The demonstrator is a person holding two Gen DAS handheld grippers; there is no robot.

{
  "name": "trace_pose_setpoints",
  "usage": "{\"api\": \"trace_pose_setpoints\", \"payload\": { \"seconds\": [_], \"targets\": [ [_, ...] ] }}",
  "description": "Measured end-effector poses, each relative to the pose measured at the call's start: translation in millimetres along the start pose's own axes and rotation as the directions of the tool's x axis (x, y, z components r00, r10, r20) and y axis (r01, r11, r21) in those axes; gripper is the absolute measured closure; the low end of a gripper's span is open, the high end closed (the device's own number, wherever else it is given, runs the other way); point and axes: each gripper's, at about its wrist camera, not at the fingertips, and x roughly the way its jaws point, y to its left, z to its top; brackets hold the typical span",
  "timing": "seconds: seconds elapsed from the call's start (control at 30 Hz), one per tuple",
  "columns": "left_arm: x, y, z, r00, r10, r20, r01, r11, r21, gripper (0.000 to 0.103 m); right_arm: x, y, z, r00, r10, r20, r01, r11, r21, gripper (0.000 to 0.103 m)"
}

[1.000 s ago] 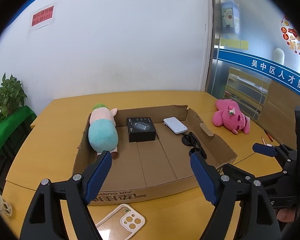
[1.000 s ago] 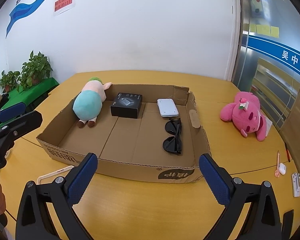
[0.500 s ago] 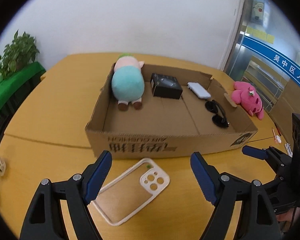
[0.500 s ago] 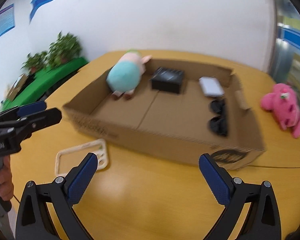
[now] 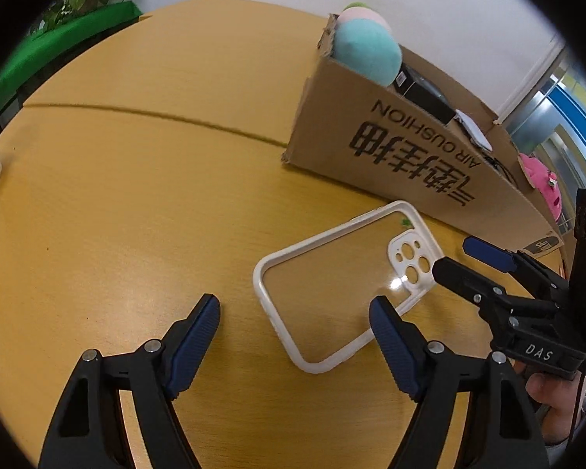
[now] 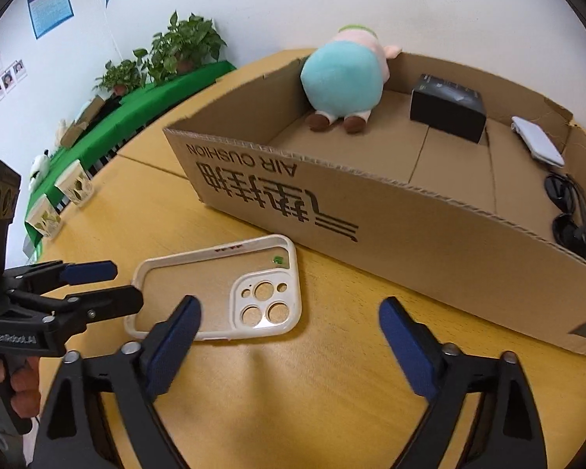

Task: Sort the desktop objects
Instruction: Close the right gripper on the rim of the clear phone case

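A white-rimmed clear phone case lies flat on the wooden table in front of the cardboard box; it also shows in the right wrist view. My left gripper is open just above the table, its right finger over the case's near end. My right gripper is open and empty, its left finger over the case's near edge. The box holds a teal plush pig, a black box, a white power bank and black sunglasses.
A pink plush toy lies beyond the box on the right. Small cartons stand at the table's left edge, with green-covered shelving and potted plants behind. The table seam runs left of the box.
Both grippers have tilted down and moved in toward the phone case; the case now lies between and under the fingers of each. The box has shifted up and right in the left view.
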Motion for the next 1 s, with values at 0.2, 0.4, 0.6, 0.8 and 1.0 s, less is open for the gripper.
{"api": "trace_pose_setpoints", "payload": {
  "seconds": [0.2,0.4,0.6,0.8,1.0],
  "targets": [
    [-3.3,-0.2,-1.0,0.999,0.040,0.027,-0.040,0.999,0.013,0.038,19.5,3.4,4.2,0.999,-0.019,-0.026,0.019,1.000,-0.016,0.038],
    [-5.0,0.2,-4.6,0.995,0.095,0.036,-0.096,0.995,0.040,0.082,22.3,6.8,4.5,0.998,-0.058,-0.028,0.056,0.997,-0.062,0.070],
    [-4.5,1.2,-3.8,0.994,0.099,0.042,-0.101,0.994,0.043,0.091,19.4,5.1,-0.1,0.998,-0.052,-0.026,0.051,0.998,-0.048,0.082],
    [-10.2,4.8,-3.2,0.994,0.086,0.060,-0.088,0.996,0.027,0.094,12.7,-1.1,-5.9,0.999,-0.035,-0.029,0.035,0.999,-0.005,0.094],
    [-47.4,-7.2,9.7,0.981,0.092,0.169,-0.103,0.993,0.056,0.097,-22.7,12.2,-10.8,0.998,-0.030,0.050,0.030,1.000,0.001,0.096]
  ]
}}
